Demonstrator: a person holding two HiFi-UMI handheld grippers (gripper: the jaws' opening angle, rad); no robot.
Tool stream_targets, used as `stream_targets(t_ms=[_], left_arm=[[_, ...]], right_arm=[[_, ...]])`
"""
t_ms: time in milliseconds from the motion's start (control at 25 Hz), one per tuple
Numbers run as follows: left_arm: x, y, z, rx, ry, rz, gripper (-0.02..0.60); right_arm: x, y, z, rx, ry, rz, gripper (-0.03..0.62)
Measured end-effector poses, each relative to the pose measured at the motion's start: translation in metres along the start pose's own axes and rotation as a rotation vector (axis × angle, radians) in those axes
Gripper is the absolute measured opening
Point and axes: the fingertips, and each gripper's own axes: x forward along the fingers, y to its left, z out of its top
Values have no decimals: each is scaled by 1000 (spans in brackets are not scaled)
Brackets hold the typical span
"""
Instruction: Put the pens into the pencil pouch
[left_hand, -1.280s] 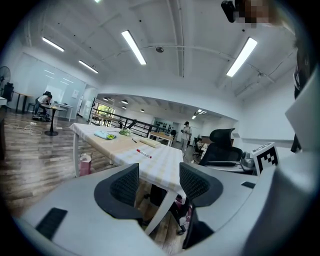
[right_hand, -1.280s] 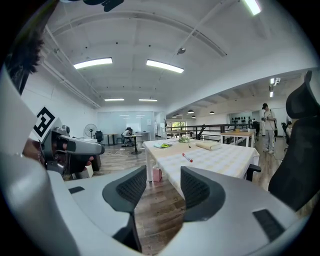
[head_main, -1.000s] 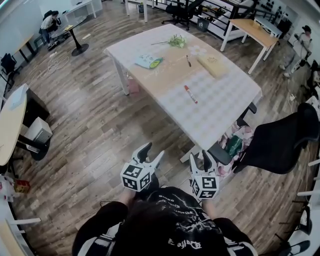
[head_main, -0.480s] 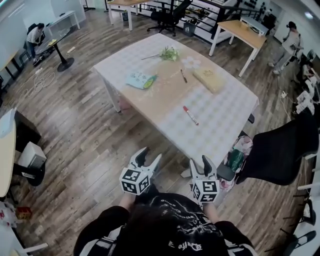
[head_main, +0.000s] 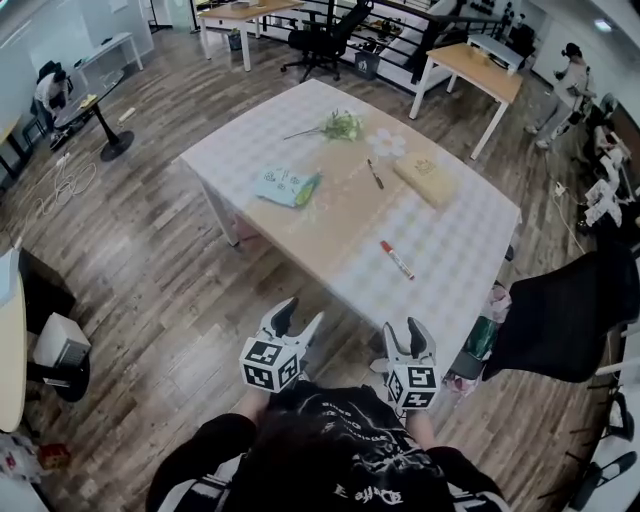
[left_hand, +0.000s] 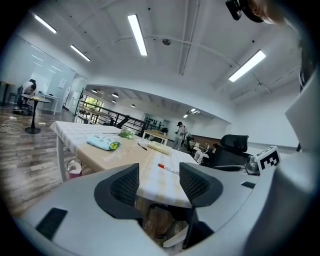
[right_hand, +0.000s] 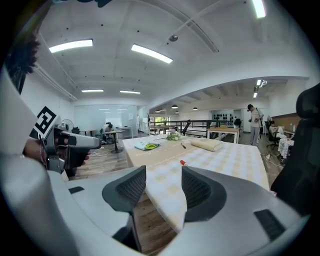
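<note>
A red-capped white marker (head_main: 397, 259) lies near the table's near right edge, and a black pen (head_main: 375, 175) lies farther back. A beige oblong pouch (head_main: 430, 179) rests right of the black pen, and a teal flat pouch (head_main: 287, 186) lies at the left. Both grippers hang in front of the person's chest, short of the table. My left gripper (head_main: 298, 314) is open and empty; so is my right gripper (head_main: 405, 330). The left gripper view looks between its open jaws at the marker (left_hand: 168, 169) and the teal pouch (left_hand: 103, 142). The right gripper view shows the marker (right_hand: 183, 163) and the beige pouch (right_hand: 206, 144).
The table (head_main: 455, 275) has a checked cloth, with a green sprig (head_main: 340, 125) and a white flower piece (head_main: 387, 143) at its far side. A black office chair (head_main: 560, 310) stands right of the table. Other desks, chairs and people fill the room beyond.
The head view has shifted: the table now sits lower and nearer the middle of the picture. Both grippers stay open and low in front of the person.
</note>
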Motion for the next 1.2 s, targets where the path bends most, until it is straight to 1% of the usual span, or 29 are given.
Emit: stream_targets(t_ms=[120,280,560,680,920,1200], left_arm=[[2,18,9,4,1,-1,253],[8,32,7,6,27,3,253],[37,50,17,5,29,31,253],[56,64,25,-3,36,57,253],[100,73,45,-2,44,71,253],[132,86,56,7,56,91,253]], right_arm=[[15,5,5,1,6,-11,210],[30,3,5,4,22,-24,210],[65,-30,8,19,40,-40,212],[87,-42,14,11,60,-16,212],[130,-59,29,-71,118,51,215],[161,-71,29,-99,168,91,215]])
